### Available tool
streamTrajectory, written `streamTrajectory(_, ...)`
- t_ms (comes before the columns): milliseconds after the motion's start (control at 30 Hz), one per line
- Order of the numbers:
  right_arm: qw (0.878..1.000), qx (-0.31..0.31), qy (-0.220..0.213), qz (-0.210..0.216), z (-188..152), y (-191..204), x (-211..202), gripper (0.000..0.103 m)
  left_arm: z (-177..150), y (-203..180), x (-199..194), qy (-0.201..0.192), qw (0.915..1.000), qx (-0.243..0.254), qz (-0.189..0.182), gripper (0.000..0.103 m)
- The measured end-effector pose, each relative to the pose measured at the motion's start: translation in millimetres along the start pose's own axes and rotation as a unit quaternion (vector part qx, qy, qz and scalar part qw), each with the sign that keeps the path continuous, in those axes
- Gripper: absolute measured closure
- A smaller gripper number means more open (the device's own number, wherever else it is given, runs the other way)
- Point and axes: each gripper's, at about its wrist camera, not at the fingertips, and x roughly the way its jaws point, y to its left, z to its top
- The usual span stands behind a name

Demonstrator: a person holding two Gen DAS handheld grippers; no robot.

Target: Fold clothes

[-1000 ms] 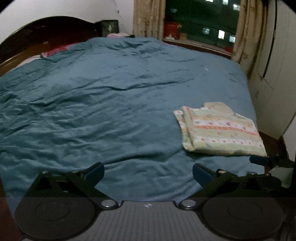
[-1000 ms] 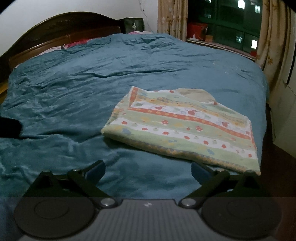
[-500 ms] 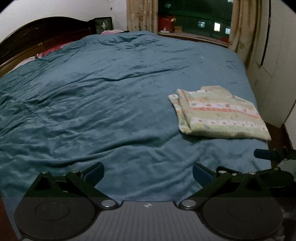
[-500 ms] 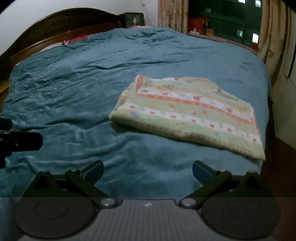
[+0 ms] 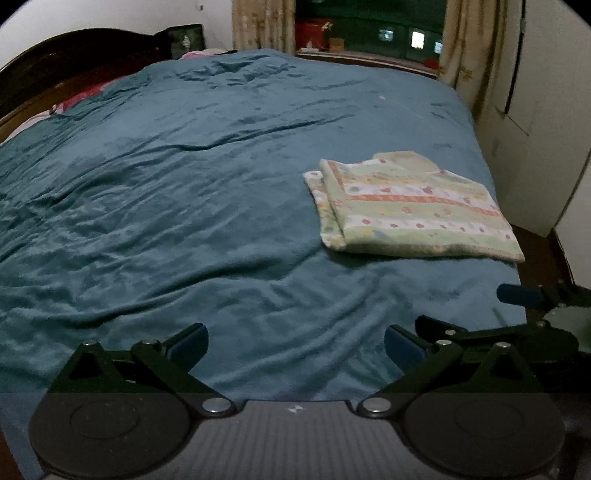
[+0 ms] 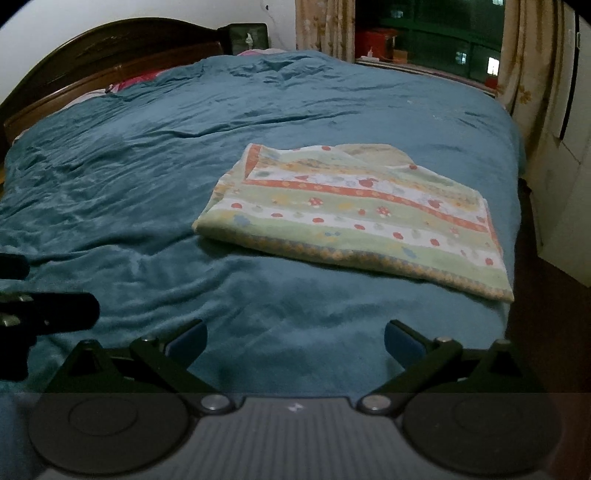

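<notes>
right gripper (image 6: 295, 341) spread, empty | folded garment (image 6: 354, 218) flat on blanket (image 6: 147, 166)

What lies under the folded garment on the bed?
The garment rests directly on the teal blanket, near the bed's right edge. Its folded layers hide whatever is between them, and the blanket beneath it is covered.

1. One folded garment (image 6: 354, 218), on the blue bedspread (image 6: 184, 155).
2. One bedspread; one headboard (image 6: 110, 48) at its far end.
3. Two grippers, mine: left (image 5: 295, 341), right (image 6: 295, 338).
4. Two curtains (image 6: 325, 29) beyond the bedspread.
</notes>
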Motion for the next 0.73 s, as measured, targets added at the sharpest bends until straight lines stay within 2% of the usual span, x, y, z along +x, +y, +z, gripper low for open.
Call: streamTrajectory(733, 1.000, 0.011, -0.004, -0.004, -2, -4, -4, 0.000, -2, -13, 1, -0.002, 0.9998, 0.016, -0.010, 0.000)
